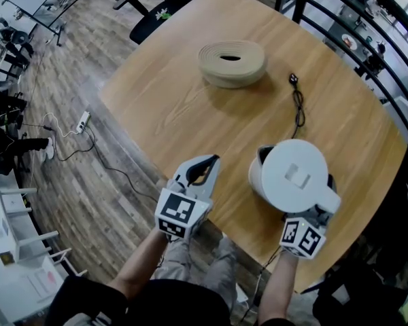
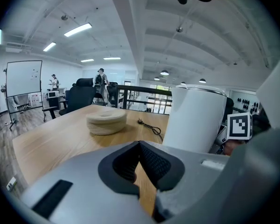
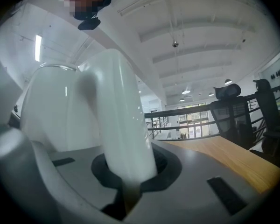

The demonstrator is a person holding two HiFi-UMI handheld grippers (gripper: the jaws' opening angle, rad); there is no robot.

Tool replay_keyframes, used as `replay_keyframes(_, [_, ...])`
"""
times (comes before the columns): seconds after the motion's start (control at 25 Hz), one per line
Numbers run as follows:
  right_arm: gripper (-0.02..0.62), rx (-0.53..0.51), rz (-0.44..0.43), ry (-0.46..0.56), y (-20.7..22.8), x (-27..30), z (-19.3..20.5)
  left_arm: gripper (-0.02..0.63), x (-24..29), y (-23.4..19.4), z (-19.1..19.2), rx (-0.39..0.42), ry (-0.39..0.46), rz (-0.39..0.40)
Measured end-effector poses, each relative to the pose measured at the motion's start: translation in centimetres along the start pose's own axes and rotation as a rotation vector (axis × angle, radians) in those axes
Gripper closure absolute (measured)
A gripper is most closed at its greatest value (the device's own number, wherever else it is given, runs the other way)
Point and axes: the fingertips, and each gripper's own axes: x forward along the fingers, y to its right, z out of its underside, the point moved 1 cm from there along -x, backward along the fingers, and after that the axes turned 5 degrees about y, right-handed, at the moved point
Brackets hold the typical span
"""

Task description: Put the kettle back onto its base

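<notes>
A white kettle [image 1: 292,175] with a flat lid is near the table's front right; in the left gripper view the kettle [image 2: 193,118] is upright and close by. My right gripper [image 1: 318,212] is shut on its curved white handle [image 3: 123,125], which fills the space between the jaws. My left gripper [image 1: 213,159] hovers to the kettle's left over the table's front edge, its tips meeting with nothing between them. A black cord [image 1: 298,107] with a plug runs out from behind the kettle. The kettle hides whatever is beneath it.
A beige coiled ring [image 1: 232,62] lies on the far part of the round wooden table [image 1: 163,107]. A black railing [image 1: 367,39] runs past the table's right side. Office chairs, a whiteboard and people are farther off.
</notes>
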Motion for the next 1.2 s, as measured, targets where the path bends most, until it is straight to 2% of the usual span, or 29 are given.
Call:
replay_keyframes(0.4, [0.563,0.021,-0.012,0.018,0.2,-0.5,0.4,0.609,-0.3,0.3,0.1,0.003,-0.007,0.001])
replay_keyframes(0.8, [0.529,0.052,-0.014,0.004,0.2,-1.0,0.7,0.609,-0.6,1.2,0.5,0.005,-0.011,0.011])
replay_keyframes(1.04, [0.484,0.046,-0.006,-0.007,0.4,-1.1,0.6,0.609,-1.0,1.3,0.6,0.009,-0.013,0.009])
replay_keyframes(1.2, [0.396,0.030,0.021,-0.024,0.9,-1.4,1.0,0.609,-1.2,1.4,0.7,0.007,-0.015,0.009])
